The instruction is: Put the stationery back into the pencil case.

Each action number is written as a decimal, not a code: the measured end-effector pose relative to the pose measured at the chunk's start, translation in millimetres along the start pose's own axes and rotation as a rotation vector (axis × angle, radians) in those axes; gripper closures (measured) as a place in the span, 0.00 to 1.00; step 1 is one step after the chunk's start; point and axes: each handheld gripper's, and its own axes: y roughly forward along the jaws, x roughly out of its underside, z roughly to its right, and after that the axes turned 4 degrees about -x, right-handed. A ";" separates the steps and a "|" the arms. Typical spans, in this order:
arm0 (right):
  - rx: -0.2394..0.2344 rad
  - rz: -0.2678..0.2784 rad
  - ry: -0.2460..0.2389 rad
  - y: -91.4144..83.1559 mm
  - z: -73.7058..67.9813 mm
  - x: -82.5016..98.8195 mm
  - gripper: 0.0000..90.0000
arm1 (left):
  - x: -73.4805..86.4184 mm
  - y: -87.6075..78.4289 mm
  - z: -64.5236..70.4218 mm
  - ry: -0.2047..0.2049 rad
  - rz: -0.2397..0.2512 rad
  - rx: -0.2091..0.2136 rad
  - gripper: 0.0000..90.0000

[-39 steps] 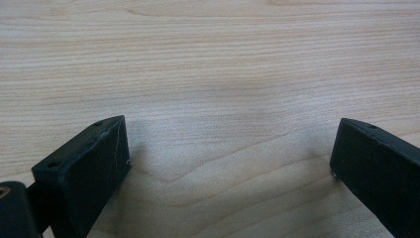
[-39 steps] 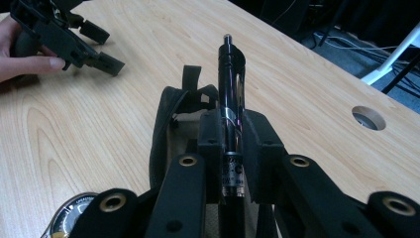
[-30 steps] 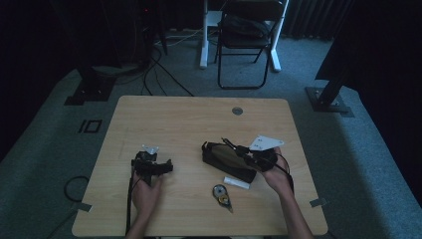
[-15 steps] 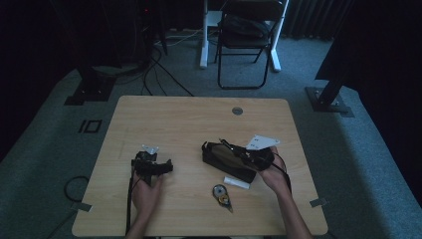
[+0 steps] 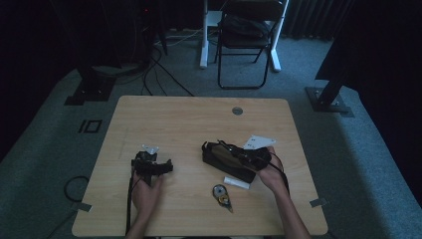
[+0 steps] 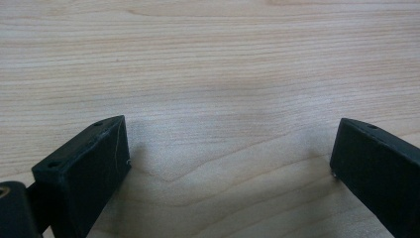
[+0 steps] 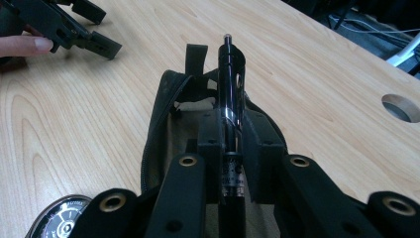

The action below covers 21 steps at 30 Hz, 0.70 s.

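**Right gripper clamped on pen over open pouch; left gripper idle, jaws wide**

- Right gripper (image 7: 230, 148): jaws closed tight on a glossy black pen (image 7: 231, 84). Seen in the right gripper view, centre frame, the pen runs straight up between the two jaws, its tip poking out past them toward the top of the frame. White print on the barrel, too small to read.
- Black fabric zip pouch (image 7: 166, 99): lies directly under the pen, unzipped, zipper edge curving down the left of centre. In the high view the pouch (image 5: 226, 157) sits right of centre on the light wooden table (image 5: 199, 114), with the right gripper (image 5: 254, 158) above its right end.
- Left gripper (image 6: 228, 148): jaws spread far apart, nothing between them, bare wood grain below. In the high view it (image 5: 149, 165) is left of centre, well apart from the pouch. It also shows in the upper left of the right gripper view, with a fingertip (image 7: 29, 45) on it.
- Other items, lower centre of the high view: round correction-tape dispenser (image 5: 220, 193) and a small white flat bar (image 5: 236, 182) just below the pouch. White paper card (image 5: 258, 142) just beyond the right gripper.
- Round grommet hole (image 5: 237, 110) near the table's far edge.
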 end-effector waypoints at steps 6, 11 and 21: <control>-0.009 -0.016 0.004 5.4 0.1 2.3 0.88 | 0.0 0.0 0.0 0.000 0.000 0.000 0.02; -0.016 -0.029 0.009 9.1 0.7 5.2 0.88 | 0.0 0.0 0.0 0.000 0.000 0.000 0.02; -0.018 -0.056 0.006 14.5 -2.1 9.3 0.88 | 0.0 0.0 0.0 0.000 0.000 0.000 0.02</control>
